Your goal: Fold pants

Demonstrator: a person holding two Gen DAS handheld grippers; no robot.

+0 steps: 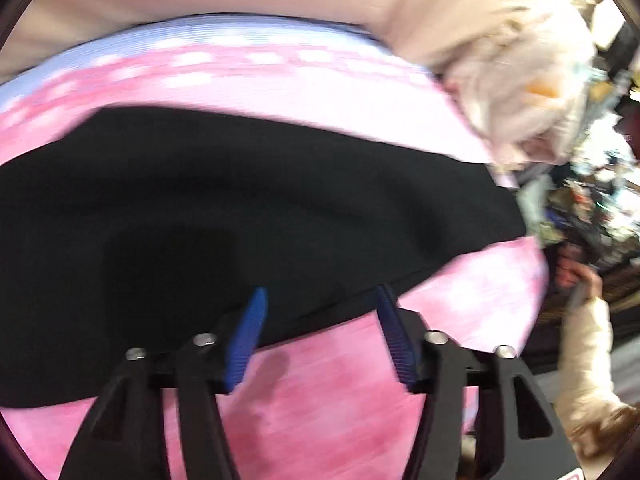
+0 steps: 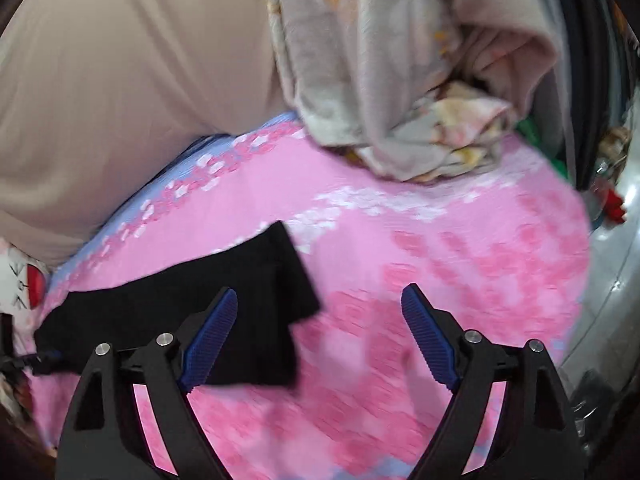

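Lying flat on the pink bedspread point(image 2: 440, 264), black pants point(image 1: 224, 216) reach toward its light-blue edge. Left hand-held gripper point(image 1: 320, 336) released, fingers over the pants' near hem. Right hand-held gripper point(image 2: 320, 336) released, left finger over the pants point(image 2: 208, 304), right finger over bare bedspread.

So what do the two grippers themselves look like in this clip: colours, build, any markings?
Both look alike. The left gripper and right gripper have matte black angular frames with triangular cut-outs and silver round bolt heads at the pivots. The jaws carry ribbed blue pads. A red-and-white label corner shows at the bottom edge of the left wrist view. No cables are visible on them.
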